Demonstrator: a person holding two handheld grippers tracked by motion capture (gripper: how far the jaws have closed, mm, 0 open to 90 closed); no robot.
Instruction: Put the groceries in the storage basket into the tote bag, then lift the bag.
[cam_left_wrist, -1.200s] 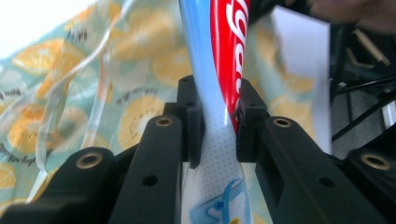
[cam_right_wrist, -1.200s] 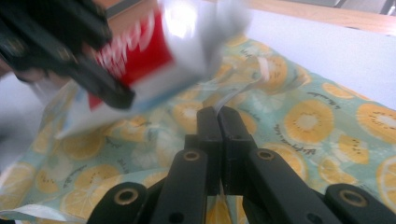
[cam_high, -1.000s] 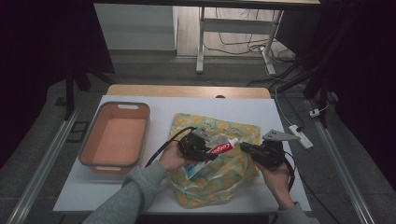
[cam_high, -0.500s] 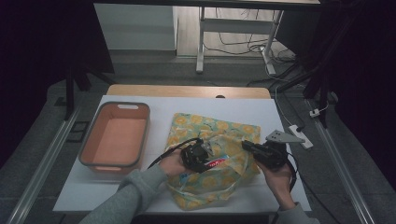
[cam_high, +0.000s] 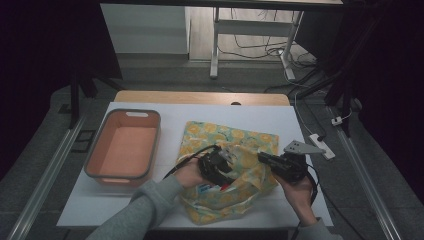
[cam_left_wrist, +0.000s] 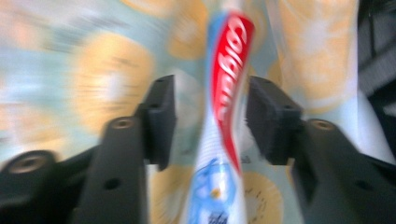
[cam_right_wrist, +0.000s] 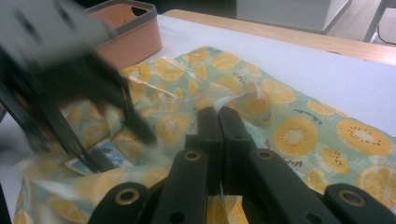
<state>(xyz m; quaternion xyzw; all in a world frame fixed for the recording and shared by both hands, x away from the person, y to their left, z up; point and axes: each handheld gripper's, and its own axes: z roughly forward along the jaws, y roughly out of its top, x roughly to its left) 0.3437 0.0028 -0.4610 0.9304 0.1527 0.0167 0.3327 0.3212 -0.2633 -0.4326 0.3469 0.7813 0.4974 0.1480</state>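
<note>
The left gripper (cam_left_wrist: 210, 116), jaws just opened, straddles a red-white toothpaste tube (cam_left_wrist: 224, 116); the right gripper (cam_right_wrist: 218, 114) pinches the citrus-print plastic bag (cam_right_wrist: 299, 135). Tube could snag at the bag's six-o'clock mouth.

The room is dim, with a grey floor (cam_high: 150, 75). A metal stand (cam_high: 215, 40) and loose cables (cam_high: 260, 47) sit beyond the table (cam_high: 200, 97).

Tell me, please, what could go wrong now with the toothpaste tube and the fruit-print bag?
1. The left gripper has just been opening its jaws; the toothpaste tube lies loose between them, so it may slide out of the bag instead of deeper in.
2. The right gripper pinches only a thin edge of the bag. If that film slips, the mouth may collapse onto the tube.
3. Pulling the left gripper back could drag the bag toward the table edge.
</note>
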